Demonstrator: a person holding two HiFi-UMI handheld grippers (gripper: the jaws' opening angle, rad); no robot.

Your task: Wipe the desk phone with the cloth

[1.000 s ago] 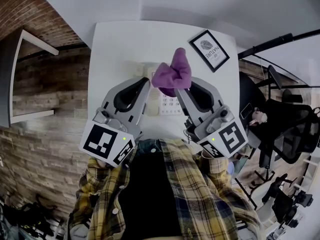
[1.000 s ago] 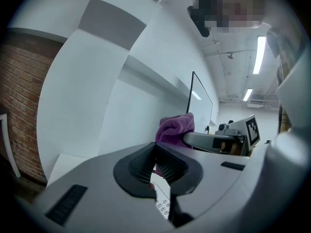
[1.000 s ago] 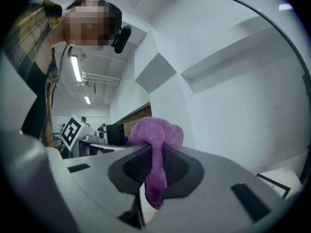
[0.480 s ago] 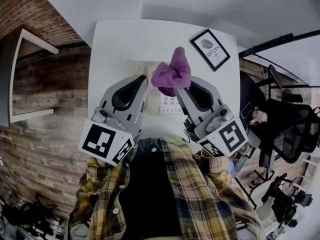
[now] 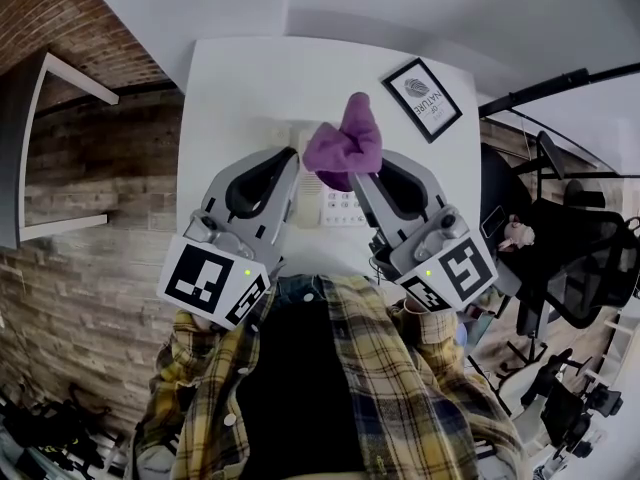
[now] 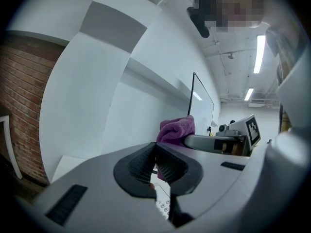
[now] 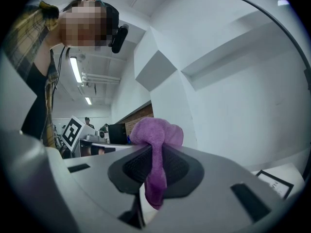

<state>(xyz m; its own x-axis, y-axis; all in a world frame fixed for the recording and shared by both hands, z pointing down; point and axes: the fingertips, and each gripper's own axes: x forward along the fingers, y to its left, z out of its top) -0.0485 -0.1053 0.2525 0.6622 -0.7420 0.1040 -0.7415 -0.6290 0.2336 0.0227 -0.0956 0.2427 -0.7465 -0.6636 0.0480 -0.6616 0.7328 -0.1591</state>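
- The desk phone [image 5: 338,208] sat on the table [image 5: 250,88] towards its near edge, about midway along. I could see only its pale keypad between the two claws.
- I judged it a rigid plastic body, light enough to skate across the smooth top under a firm stroke. Its keys would give under pressure, and its handset might be knocked loose.
- If it needed steadying, I would have pressed on a plain side edge of the body, not on the keys.
- The cloth [image 5: 345,146] was purple, soft and limp, bunched over the far part of the phone. I could not tell whether its hanging tail touched the phone.
- I reckoned it would drape and drag rather than push, so a short grip close to the wad suited wiping.
- The right claw [image 7: 154,163] was clamped on the cloth [image 7: 156,132] at a fold, with a wad above the jaws and a tail hanging below.
- The left claw [image 6: 155,160] was closed, its pads together with nothing between them. It hung just beside the cloth [image 6: 176,129], over the phone's left part.
- A framed print [image 5: 420,100] lay at the table's far right corner, well apart from the phone.
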